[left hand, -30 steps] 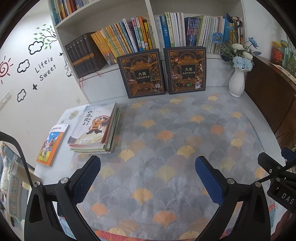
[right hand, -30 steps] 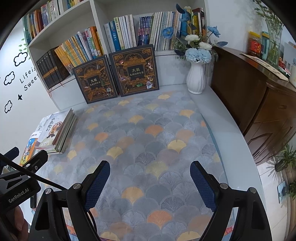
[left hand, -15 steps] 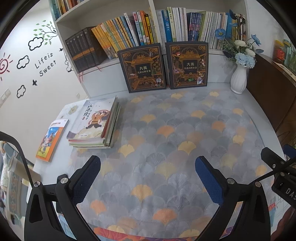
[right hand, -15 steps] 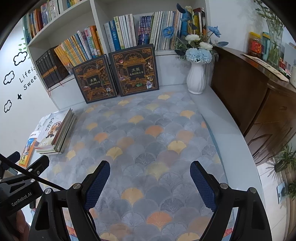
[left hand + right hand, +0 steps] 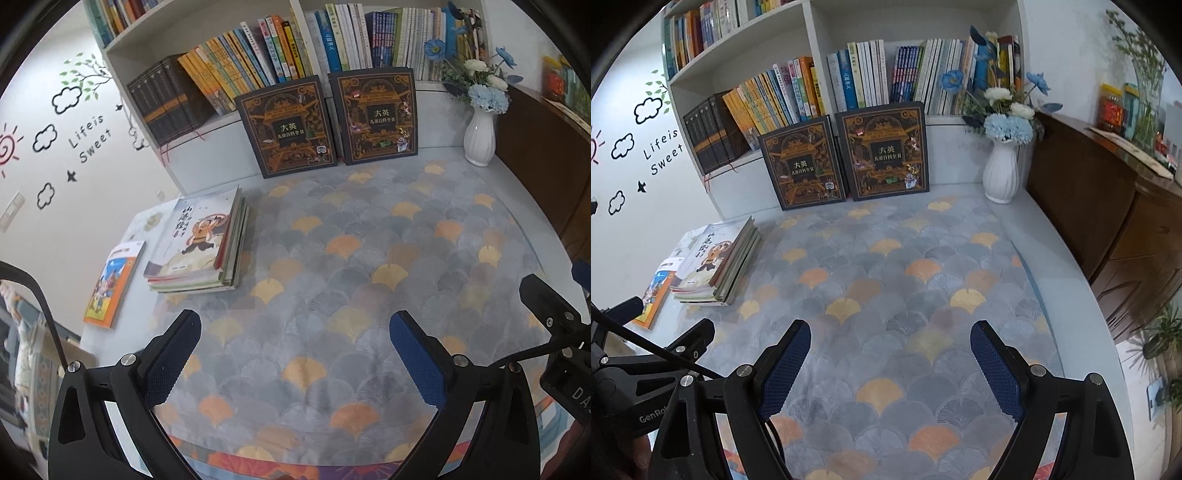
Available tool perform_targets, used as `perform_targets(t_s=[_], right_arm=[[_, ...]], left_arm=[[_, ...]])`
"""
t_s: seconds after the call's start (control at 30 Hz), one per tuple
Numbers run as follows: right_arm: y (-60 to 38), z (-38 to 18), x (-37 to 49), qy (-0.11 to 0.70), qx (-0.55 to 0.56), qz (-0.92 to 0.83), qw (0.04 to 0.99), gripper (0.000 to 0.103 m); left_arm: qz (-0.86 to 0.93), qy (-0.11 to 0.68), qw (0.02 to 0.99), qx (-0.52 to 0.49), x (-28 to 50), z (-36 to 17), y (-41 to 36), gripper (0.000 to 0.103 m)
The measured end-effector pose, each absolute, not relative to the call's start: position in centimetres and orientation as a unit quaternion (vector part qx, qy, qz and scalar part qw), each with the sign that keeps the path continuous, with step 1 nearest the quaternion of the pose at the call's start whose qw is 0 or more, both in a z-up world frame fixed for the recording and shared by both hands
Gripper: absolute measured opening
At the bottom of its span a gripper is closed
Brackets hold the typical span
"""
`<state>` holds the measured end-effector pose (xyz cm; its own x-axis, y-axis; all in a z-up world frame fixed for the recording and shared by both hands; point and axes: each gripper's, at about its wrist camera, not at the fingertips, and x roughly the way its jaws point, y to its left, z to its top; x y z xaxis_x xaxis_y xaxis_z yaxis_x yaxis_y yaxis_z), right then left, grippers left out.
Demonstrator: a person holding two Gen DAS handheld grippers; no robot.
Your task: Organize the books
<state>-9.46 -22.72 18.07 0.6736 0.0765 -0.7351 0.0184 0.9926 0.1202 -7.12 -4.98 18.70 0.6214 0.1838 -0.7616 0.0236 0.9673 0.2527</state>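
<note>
Patterned cloth (image 5: 332, 258) bare beside book stack (image 5: 201, 245)

Both wrist cams tilt down over table (image 5: 480, 177), facing bookshelf (image 5: 812, 22); views prob. overlap mostly.

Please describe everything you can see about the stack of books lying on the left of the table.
The stack of books lies flat at the left edge of the patterned cloth. It holds several thin paperbacks, slightly uneven, edges towards the middle of the table. The top cover is pale with a cartoon figure and black characters. Neither gripper touches it; an orange book lies separately beside it.
</note>
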Motion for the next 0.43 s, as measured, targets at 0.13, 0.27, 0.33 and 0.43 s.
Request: perform_targets(t_s=[0.13, 0.27, 0.33, 0.43], right_arm=[[-20.9, 17.6, -9.6, 0.402, 0.056, -0.005, 0.914, 0.087], [-18.9, 16.1, -8.9, 0.395, 0.055, -0.015, 0.917, 0.087], [-17.8, 14.9, -8.3, 0.388, 0.051, -0.014, 0.920, 0.087], [-16.3, 13.3, -7.0, 0.395, 0.036, -0.018, 0.918, 0.087]], left_arm=[[0.033, 0.428, 0.893, 0.135, -6.2, 17.9, -3.5, 0.102], [0.032, 0.417, 0.896, 0.153, -5.5, 16.9, -2.0, 0.102], [0.030, 0.407, 0.900, 0.150, -5.1, 15.9, -1.1, 0.102], [0.019, 0.407, 0.903, 0.137, -4.3, 14.4, -0.3, 0.101]])
